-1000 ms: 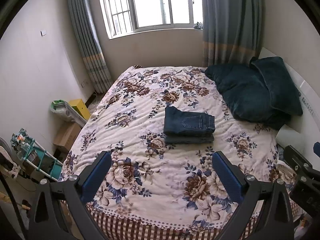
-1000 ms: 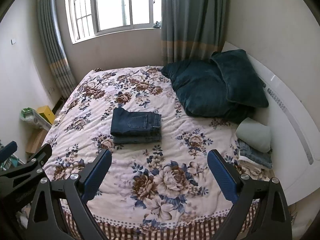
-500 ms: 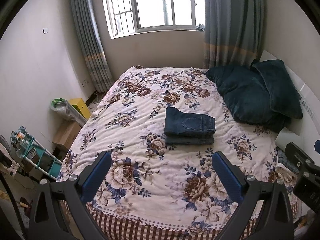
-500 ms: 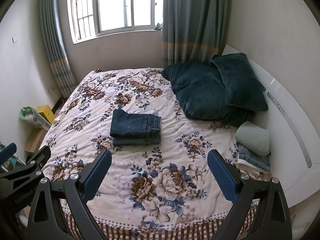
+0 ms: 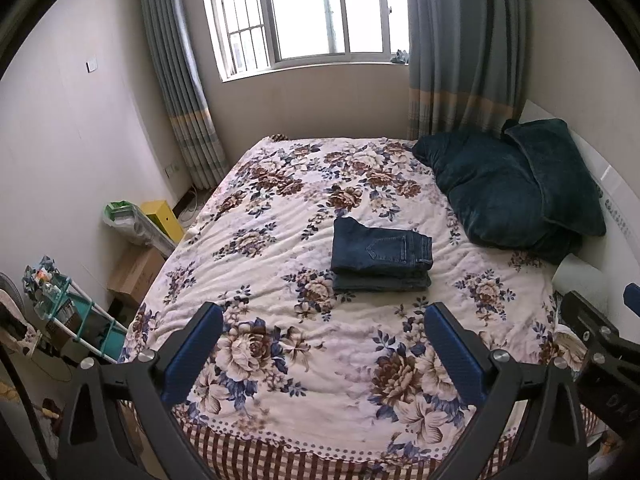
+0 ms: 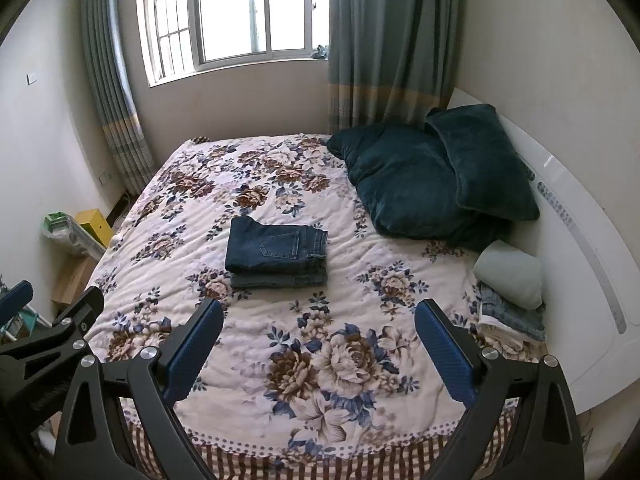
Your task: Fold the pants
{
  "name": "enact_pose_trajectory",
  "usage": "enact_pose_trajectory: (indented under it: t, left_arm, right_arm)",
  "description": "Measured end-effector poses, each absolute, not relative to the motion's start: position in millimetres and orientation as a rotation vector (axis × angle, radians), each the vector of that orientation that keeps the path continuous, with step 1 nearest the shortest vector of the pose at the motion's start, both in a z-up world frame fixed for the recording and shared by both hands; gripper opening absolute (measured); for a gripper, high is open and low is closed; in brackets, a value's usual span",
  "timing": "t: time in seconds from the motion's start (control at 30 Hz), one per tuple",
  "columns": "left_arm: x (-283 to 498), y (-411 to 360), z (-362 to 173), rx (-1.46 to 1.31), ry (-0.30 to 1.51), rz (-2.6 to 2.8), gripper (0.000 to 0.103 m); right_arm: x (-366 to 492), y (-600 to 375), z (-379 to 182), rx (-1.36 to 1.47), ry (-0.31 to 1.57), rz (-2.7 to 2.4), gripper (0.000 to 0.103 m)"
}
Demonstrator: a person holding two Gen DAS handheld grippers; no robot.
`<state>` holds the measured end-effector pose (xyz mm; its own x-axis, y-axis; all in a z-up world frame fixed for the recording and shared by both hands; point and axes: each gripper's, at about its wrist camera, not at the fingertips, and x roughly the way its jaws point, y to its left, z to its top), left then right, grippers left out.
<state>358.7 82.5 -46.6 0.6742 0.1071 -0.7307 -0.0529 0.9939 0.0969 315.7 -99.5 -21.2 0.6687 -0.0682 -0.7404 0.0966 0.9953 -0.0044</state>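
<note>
- 2 grippers, both spread wide and holding nothing: left gripper [image 5: 322, 344] and right gripper [image 6: 318, 338] hang back over the near edge of the bed, well apart from the cloth.
- Folded jeans [image 5: 382, 254] sitting as a neat stacked rectangle mid-bed on the floral quilt [image 5: 280, 344], back pocket up. Looks finished, which probably explains the hands-off pose.
- Parked in the open middle, clear of the dark teal pillows [image 6: 432, 176] and the small pile of other folded clothes [image 6: 510, 292] by the white headboard [image 6: 580, 264]. Guessing that keeps the done piece separate.
- Compared with 1 second back: jeans not moved, same shape. Both views pulled back and up a bit, more window [image 5: 316, 12] showing, jaws just as wide.
- Right tool's edge visible at the side of the left view, so both held close together.
</note>
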Motion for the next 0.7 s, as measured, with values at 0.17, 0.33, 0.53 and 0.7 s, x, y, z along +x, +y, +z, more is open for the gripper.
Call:
enact_pose_trajectory:
  t: [0.17,0.33,0.53,0.7]
  left_arm:
    - [360,85,-42,0.071,0.814,0.095,0.103]
    - [364,86,-38,0.073,0.809,0.096,0.103]
    - [363,84,-35,0.075,0.802,0.100,0.103]
    - [364,83,-35,0.077,0.802,0.103,0.103]
  right_arm:
    - [313,-96,-21,0.039,0.829,-0.093,0.099]
    - [313,-98,-21,0.038,0.829,-0.091,0.100]
    - [307,-88,-17,0.032,0.817,-0.107,0.101]
    - [306,-87,-17,0.037,0.820,-0.106,0.101]
